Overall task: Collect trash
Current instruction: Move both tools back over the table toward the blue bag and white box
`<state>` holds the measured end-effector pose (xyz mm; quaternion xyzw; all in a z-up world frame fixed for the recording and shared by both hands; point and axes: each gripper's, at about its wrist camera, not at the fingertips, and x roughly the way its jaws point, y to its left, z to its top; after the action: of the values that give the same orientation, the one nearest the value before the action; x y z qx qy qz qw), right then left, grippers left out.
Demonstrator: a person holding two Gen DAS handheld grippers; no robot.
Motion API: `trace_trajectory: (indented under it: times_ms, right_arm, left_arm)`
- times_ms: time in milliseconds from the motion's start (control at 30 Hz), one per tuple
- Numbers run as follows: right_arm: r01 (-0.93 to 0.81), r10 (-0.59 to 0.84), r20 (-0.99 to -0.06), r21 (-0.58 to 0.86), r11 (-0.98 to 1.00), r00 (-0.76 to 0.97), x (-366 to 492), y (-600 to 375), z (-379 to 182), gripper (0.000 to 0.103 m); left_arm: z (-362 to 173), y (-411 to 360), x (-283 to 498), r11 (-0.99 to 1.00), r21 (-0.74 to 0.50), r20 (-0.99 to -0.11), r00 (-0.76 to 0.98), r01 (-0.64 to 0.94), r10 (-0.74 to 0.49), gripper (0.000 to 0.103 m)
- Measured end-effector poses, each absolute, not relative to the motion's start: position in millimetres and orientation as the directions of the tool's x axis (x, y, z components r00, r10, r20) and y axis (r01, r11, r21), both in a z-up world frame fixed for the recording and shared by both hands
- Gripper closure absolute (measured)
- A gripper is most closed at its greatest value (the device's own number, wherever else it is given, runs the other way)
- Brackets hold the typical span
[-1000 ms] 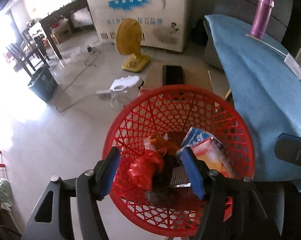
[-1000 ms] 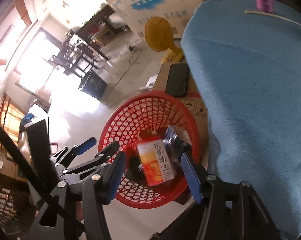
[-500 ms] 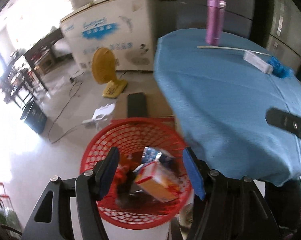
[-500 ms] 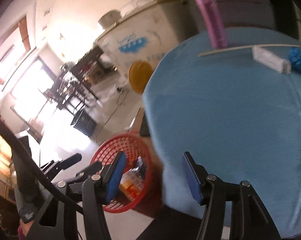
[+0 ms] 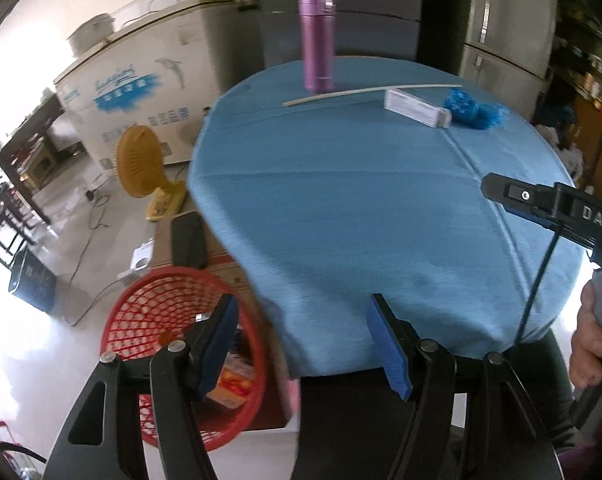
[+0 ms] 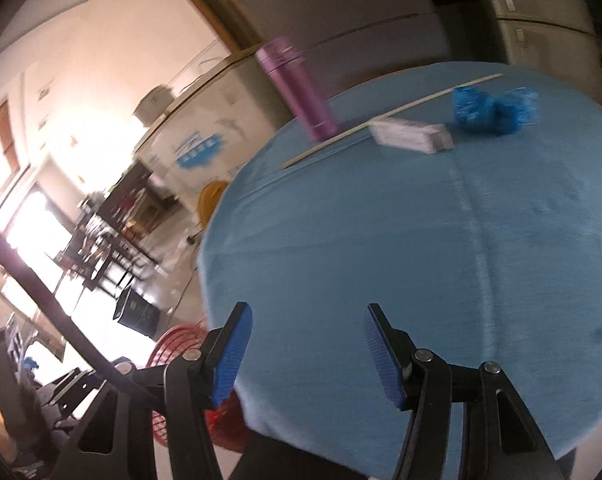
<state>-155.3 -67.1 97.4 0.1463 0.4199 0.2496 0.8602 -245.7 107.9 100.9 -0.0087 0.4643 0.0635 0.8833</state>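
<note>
Trash basket (image 5: pixel 149 312) on floor, blue-clothed table (image 5: pixel 361 200) beside

Purple flask (image 5: pixel 316 42) upright on blue-clothed desk (image 5: pixel 361 208); yellow fan (image 5: pixel 137 162) on floor before white chest freezer (image 5: pixel 141 92).

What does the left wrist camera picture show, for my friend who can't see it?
An open, empty left gripper hangs over the near edge of a round table with a blue cloth. At the far side are a purple bottle, a thin stick, a white box and blue crumpled trash. A red basket holding trash sits on the floor, lower left.
</note>
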Motion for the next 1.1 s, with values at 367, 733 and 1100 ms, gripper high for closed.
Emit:
trace_trajectory:
  times_ms: [367, 733, 1100]
  right_arm:
    - [-0.184, 0.474, -0.619, 0.473, 0.861, 0.627, -154.4, -151.2, 98.3, 0.041]
    - [-0.181, 0.454, -0.557, 0.475, 0.861, 0.696, -179.7, -200.5, 110.1, 0.041]
    - [-0.147, 0.420, -0.505, 0.494, 0.857, 0.754, -181.9, -269.3, 123.7, 0.042]
  left_arm:
    - [98.3, 32.7, -215.2, 0.999, 0.050, -0.841, 0.540, 0.012, 0.036, 0.036]
    - [99.1, -38.5, -196.4, 0.993, 0.048, -0.858, 0.514, 0.111, -0.016, 0.036]
    - [119.3, -59.0, -145.7, 0.994, 0.049, -0.864, 0.503, 0.099, -0.008, 0.036]
